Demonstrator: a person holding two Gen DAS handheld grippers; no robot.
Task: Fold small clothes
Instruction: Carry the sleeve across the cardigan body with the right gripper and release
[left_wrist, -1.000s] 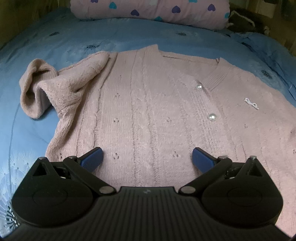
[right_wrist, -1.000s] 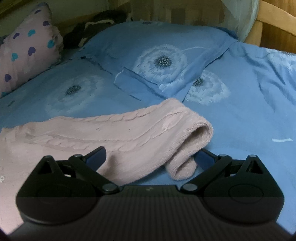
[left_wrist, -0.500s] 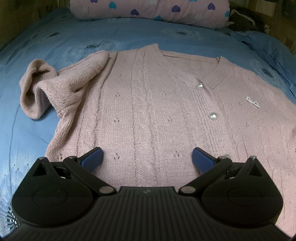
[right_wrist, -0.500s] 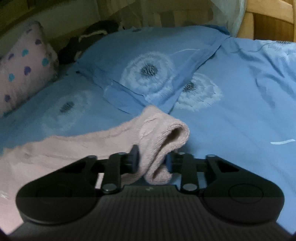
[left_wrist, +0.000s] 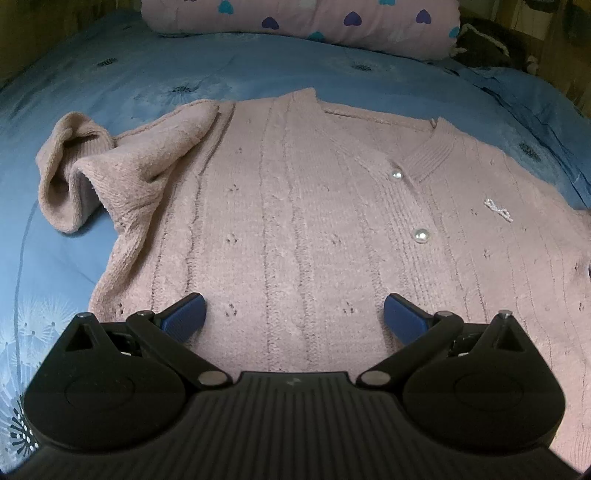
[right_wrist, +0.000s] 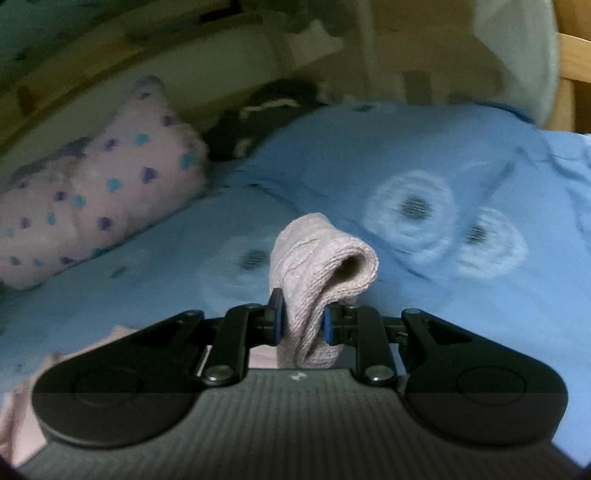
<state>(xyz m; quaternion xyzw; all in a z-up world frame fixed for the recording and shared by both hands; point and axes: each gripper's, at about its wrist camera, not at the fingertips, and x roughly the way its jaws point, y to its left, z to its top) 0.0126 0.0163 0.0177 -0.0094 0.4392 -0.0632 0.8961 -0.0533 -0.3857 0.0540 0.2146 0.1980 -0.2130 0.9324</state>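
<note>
Step in hand: folding in a sleeve; the right tongs are closing, pads pinching the pink sleeve cuff raised above the blue bedsheet; the left tongs hang spread over the cardigan lying flat ahead, touching nothing; next move calls for carrying the cuff across onto the cardigan's front.

Pink cardigan, dandelion-printed blue bedsheet
</note>
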